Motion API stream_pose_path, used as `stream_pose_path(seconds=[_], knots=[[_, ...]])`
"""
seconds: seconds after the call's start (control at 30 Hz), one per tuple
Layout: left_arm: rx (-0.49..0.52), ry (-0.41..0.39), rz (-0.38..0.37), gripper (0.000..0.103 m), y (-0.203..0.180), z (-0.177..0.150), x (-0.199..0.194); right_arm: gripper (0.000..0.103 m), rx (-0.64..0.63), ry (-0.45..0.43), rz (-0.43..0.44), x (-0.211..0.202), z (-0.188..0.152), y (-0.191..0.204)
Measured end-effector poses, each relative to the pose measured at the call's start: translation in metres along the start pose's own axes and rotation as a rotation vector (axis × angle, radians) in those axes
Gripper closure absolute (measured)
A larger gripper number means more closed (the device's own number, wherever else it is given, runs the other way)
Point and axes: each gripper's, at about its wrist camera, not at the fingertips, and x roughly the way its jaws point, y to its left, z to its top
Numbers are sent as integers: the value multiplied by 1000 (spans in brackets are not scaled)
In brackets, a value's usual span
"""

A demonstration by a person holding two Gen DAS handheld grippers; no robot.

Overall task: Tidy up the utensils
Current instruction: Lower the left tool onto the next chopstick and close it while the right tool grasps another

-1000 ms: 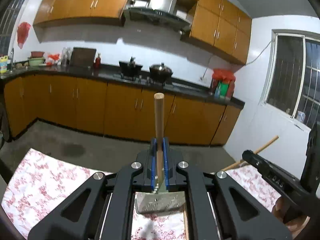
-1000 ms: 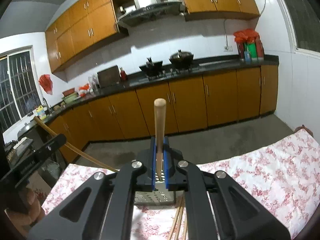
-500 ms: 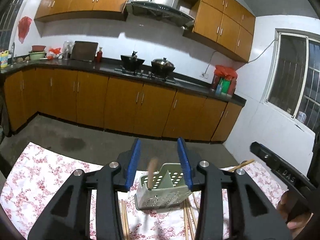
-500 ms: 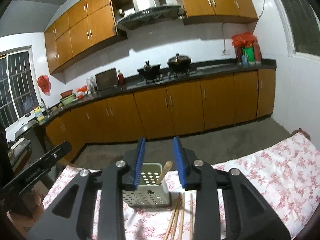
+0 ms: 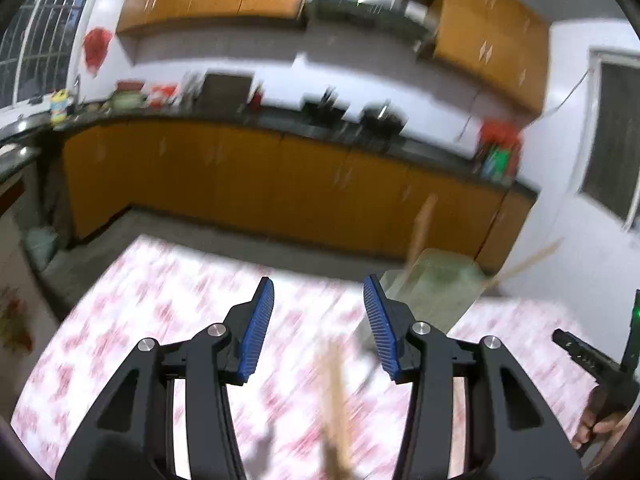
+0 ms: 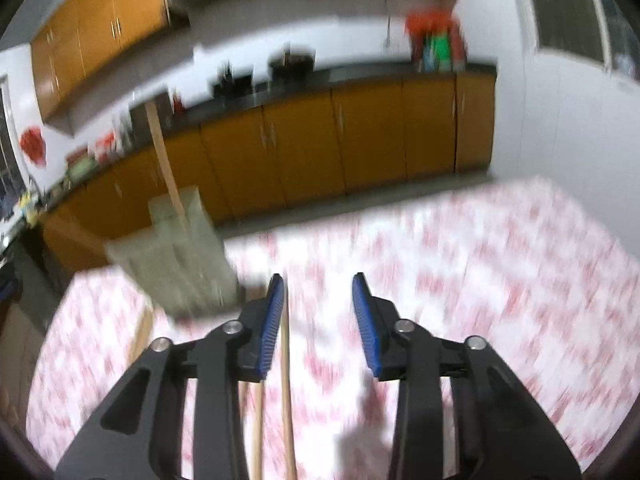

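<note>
Both views are motion-blurred. A pale green perforated utensil holder (image 5: 432,288) stands on the floral tablecloth, right of my left gripper (image 5: 319,324), with wooden chopsticks (image 5: 420,224) sticking up from it. My left gripper is open and empty; loose chopsticks (image 5: 334,408) lie below it. In the right wrist view the holder (image 6: 180,256) stands to the upper left with a chopstick (image 6: 162,160) in it. My right gripper (image 6: 318,316) is open and empty above loose chopsticks (image 6: 286,400) on the cloth.
The table carries a red-and-white floral cloth (image 5: 160,320). The other gripper's black body (image 5: 592,364) shows at the right edge of the left wrist view. Orange kitchen cabinets (image 6: 360,140) and a dark counter run behind the table.
Both grippers opened and let their chopsticks drop into the holder, then pulled back and swung down toward the table; the left veered left, the right veered right.
</note>
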Motion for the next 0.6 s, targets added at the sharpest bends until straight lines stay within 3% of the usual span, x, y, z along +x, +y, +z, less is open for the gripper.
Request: stream_pose_path(seconds=[0.1,0.3,0.47,0.6], knots=[[12,118,44,55,13,-37,18,83,-36,111,34,24,-36,8],[23,272,33,56,17,-92,37,83,-87,190,76,38,-82,23],[28,309,2,57,12,-110,40,83,-105,212,62,43,-94,26],[43,325,-22,62,7,-117,41,94,-153,194,14,44,-97,29]])
